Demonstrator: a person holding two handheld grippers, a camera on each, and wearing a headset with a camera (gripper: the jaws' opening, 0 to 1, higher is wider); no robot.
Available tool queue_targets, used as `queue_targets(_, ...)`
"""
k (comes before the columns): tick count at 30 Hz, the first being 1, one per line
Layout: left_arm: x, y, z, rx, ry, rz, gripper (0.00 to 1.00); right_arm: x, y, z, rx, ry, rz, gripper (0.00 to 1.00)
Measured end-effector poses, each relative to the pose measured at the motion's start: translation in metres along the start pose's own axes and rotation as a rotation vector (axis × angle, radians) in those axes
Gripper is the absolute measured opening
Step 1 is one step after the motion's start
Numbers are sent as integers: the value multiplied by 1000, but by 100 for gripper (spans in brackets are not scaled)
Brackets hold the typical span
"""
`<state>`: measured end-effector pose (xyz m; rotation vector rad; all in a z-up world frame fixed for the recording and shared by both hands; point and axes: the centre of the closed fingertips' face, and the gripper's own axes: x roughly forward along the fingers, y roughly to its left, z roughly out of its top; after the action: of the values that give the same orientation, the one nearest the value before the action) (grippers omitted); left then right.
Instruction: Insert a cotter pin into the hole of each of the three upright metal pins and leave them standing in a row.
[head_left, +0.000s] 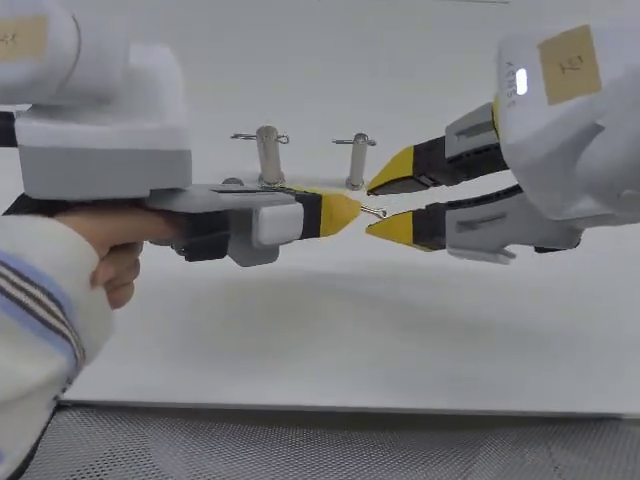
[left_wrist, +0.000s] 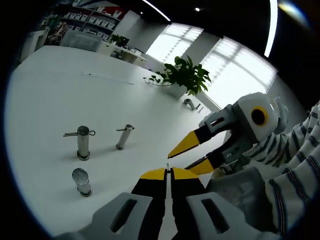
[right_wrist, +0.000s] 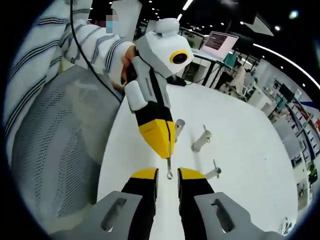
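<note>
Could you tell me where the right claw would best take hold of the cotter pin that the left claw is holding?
Probably its free end: the cotter pin juts straight out past the shut tips of the left claw. The open right claw faces it tip to tip, so come head-on along the pin, one jaw on each side.

Three metal pins (left_wrist: 82, 146) (left_wrist: 123, 138) (left_wrist: 82, 183) are standing upright. Three cotter pins (left_wrist: 78, 133) (left_wrist: 124, 129) (left_wrist: 169, 164) are showing. Two grippers (left_wrist: 169, 172) (right_wrist: 169, 173) are facing each other.
</note>
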<state>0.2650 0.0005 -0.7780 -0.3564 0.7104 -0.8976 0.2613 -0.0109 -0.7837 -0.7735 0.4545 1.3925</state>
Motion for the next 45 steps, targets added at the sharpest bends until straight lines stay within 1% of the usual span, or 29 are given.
queue_targets(1,-1,-1,-1,11,8,-4,0,-1,2,0,28,-8,17,15)
queue_targets(2,-2,-1,-3,30,23,-7,0,-1,1,1,32,-19,17,15)
queue_targets(3,-3,-1,-5,66,35,-9,0,-2,5,0,57,-26,45,15)
queue_targets(4,-3,-1,-6,113,43,-6,0,-2,8,0,69,-27,63,15)
queue_targets(5,-4,-3,-8,159,51,-21,0,-2,8,-1,74,-32,72,15)
queue_targets(6,-4,-5,-8,179,50,-28,0,-1,9,-2,75,-36,81,15)
queue_targets(7,-5,-8,-9,225,55,-47,0,-1,14,-3,93,-35,110,15)
queue_targets(9,-6,-13,-10,299,63,-73,0,0,15,-4,95,-39,116,15)
queue_targets(10,-6,-17,-10,353,56,-95,0,1,18,-5,102,-43,134,15)
queue_targets(12,-7,-20,-13,357,77,-110,0,0,22,-4,111,-47,155,16)
queue_targets(13,-7,-21,-13,392,73,-114,0,0,25,-3,119,-52,168,15)
queue_targets(14,-8,-22,-13,395,74,-117,0,1,27,-4,130,-51,180,15)
queue_targets(15,-9,-25,-14,412,75,-137,0,2,28,-5,137,-51,189,15)
queue_targets(18,-9,-29,-13,422,71,-167,0,5,32,-6,141,-53,205,15)
queue_targets(21,-10,-33,-12,428,65,-180,0,8,34,-6,150,-59,219,14)
queue_targets(25,-10,-35,-10,429,52,-188,0,9,38,-5,157,-66,236,10)
queue_targets(29,-11,-35,-10,436,55,-194,0,7,37,-4,160,-69,238,7)
queue_targets(33,-12,-36,-9,440,50,-200,1,6,38,-4,176,-79,243,6)
queue_targets(36,-12,-37,-9,449,49,-204,1,5,42,-1,176,-80,246,6)
queue_targets(38,-12,-36,-9,461,51,-206,1,4,41,-1,170,-79,244,6)
queue_targets(45,-13,-35,-15,503,80,-208,1,0,43,0,144,-61,257,4)
